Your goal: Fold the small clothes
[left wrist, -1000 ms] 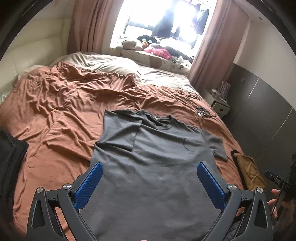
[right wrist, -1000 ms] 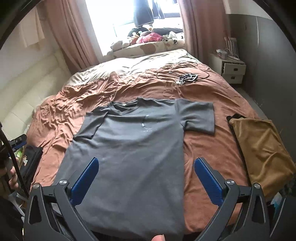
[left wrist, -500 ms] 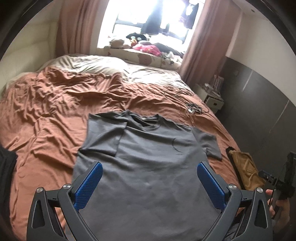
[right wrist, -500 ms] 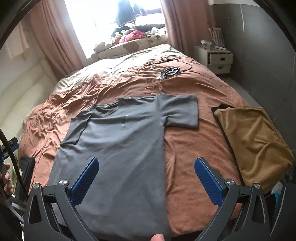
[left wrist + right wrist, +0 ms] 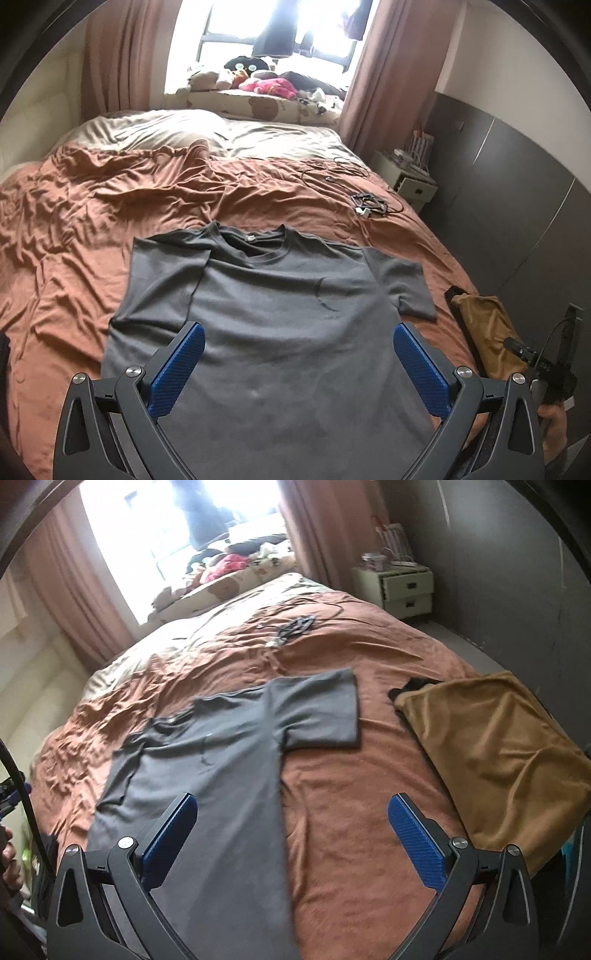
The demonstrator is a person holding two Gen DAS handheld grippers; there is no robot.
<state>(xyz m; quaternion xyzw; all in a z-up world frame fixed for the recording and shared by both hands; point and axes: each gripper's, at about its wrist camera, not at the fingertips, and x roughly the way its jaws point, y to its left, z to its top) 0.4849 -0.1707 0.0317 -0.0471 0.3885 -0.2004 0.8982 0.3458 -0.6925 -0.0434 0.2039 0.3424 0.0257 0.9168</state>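
Daylight enters from the window [image 5: 273,40] at top centre and is blown out to white glare in both views. Bed [image 5: 92,221] evenly lit, shadows soft. Right view is motion-blurred throughout. Fisheye bending and black vignette seen at frame edges.
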